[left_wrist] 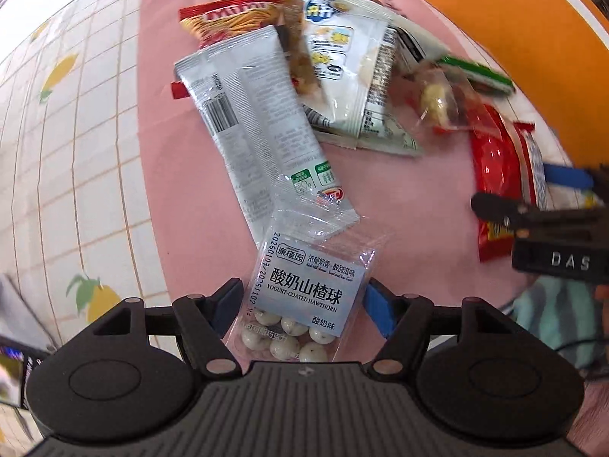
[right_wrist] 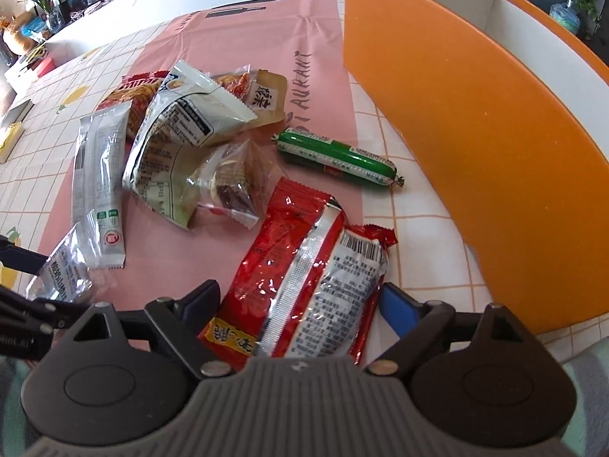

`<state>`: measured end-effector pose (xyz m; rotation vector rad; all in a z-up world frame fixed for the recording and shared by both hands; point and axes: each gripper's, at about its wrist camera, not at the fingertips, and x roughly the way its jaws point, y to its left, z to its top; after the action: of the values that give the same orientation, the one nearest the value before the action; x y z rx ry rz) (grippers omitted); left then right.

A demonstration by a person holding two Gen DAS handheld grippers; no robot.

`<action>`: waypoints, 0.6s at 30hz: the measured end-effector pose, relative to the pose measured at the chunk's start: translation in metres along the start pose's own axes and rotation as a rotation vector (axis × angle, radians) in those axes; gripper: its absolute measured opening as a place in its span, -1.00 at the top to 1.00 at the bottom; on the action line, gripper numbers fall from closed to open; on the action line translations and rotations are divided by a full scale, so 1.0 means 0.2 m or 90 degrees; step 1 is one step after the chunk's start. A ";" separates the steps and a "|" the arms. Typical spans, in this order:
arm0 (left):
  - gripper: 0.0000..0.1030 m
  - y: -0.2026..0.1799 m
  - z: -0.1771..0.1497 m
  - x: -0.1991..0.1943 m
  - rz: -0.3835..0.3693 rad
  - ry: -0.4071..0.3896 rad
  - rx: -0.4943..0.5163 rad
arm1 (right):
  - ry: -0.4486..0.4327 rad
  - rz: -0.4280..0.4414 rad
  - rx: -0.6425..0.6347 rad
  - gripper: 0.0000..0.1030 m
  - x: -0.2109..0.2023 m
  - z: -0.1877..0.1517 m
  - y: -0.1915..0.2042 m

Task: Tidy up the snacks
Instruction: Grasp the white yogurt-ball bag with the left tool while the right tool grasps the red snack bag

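Note:
In the left wrist view my left gripper point(left_wrist: 304, 304) is open around a clear packet of yogurt-coated hawthorn balls point(left_wrist: 304, 297) lying on the pink mat point(left_wrist: 411, 198); the fingers stand at its sides, apart from it. In the right wrist view my right gripper point(right_wrist: 300, 304) is open around the near end of a red snack packet point(right_wrist: 304, 266). The right gripper also shows at the right edge of the left wrist view point(left_wrist: 533, 194). A pile of other snacks lies beyond: a grey stick packet point(left_wrist: 259, 129), a white pouch point(right_wrist: 179, 133) and a green sausage point(right_wrist: 338, 158).
An orange box point(right_wrist: 475, 114) with a white inside stands at the right, close to the red packet. The pink mat lies on a tiled lemon-print tablecloth point(left_wrist: 76, 152). Plants and clutter stand on a far counter point(right_wrist: 38, 19).

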<state>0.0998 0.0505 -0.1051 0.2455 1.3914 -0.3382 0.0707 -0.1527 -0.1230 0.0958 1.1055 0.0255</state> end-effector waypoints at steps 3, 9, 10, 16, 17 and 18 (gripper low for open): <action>-0.62 -0.03 -0.01 0.00 0.029 -0.014 0.002 | 0.005 0.004 0.032 -0.82 0.00 0.01 -0.03; -0.67 -0.04 -0.03 0.00 0.039 -0.035 0.000 | 0.003 -0.017 0.045 -0.83 0.02 0.03 -0.01; -0.67 -0.03 -0.03 0.00 0.036 -0.040 -0.006 | 0.002 -0.020 0.045 -0.83 0.02 0.03 0.00; -0.47 -0.02 -0.05 0.00 0.033 -0.058 -0.043 | -0.012 -0.039 0.020 -0.67 0.01 0.01 0.03; -0.46 -0.03 -0.07 -0.01 0.036 -0.062 -0.045 | -0.016 -0.041 0.016 -0.61 0.01 0.00 0.03; -0.45 -0.03 -0.07 -0.01 0.039 -0.066 -0.048 | -0.017 -0.041 0.014 -0.60 0.00 0.00 0.03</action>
<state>0.0837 0.0497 -0.1048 0.2053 1.2897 -0.2441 0.0712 -0.1466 -0.1233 0.0801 1.0818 -0.0464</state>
